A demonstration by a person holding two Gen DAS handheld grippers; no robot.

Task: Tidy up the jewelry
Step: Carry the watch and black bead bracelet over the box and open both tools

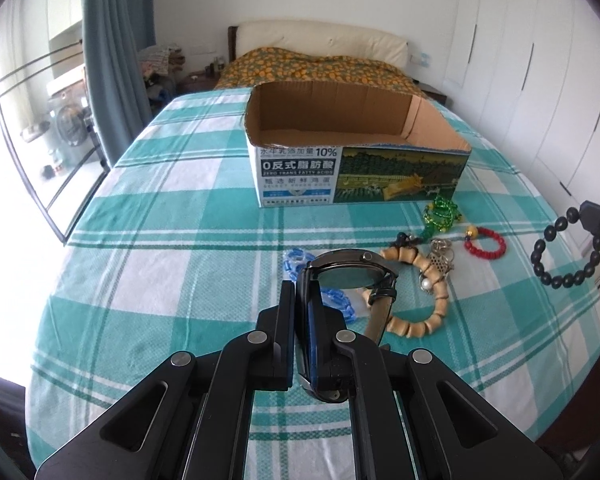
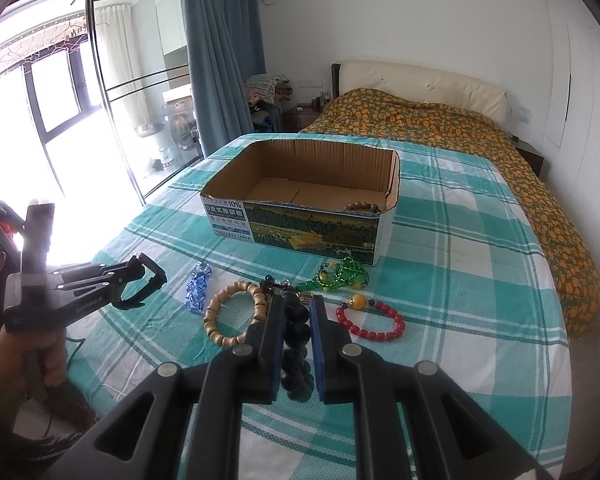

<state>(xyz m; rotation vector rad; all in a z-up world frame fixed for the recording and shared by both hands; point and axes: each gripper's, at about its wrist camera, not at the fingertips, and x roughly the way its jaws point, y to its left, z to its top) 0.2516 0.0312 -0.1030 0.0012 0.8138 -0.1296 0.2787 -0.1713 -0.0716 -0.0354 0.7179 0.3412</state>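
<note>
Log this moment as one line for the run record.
left tongs: shut on wristwatch | right tongs: shut on black bead bracelet | cardboard box: one wooden bead bracelet inside

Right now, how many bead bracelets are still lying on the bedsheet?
3, maybe more hidden by the tools: blue one at left, tan wooden one beside it, red one at right. Green beads near the box look like a necklace.

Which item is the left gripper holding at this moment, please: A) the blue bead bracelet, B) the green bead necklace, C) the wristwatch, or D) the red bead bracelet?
C: the left gripper is shut on the wristwatch, lifted above the bed, while the other three lie on the sheet.
</note>
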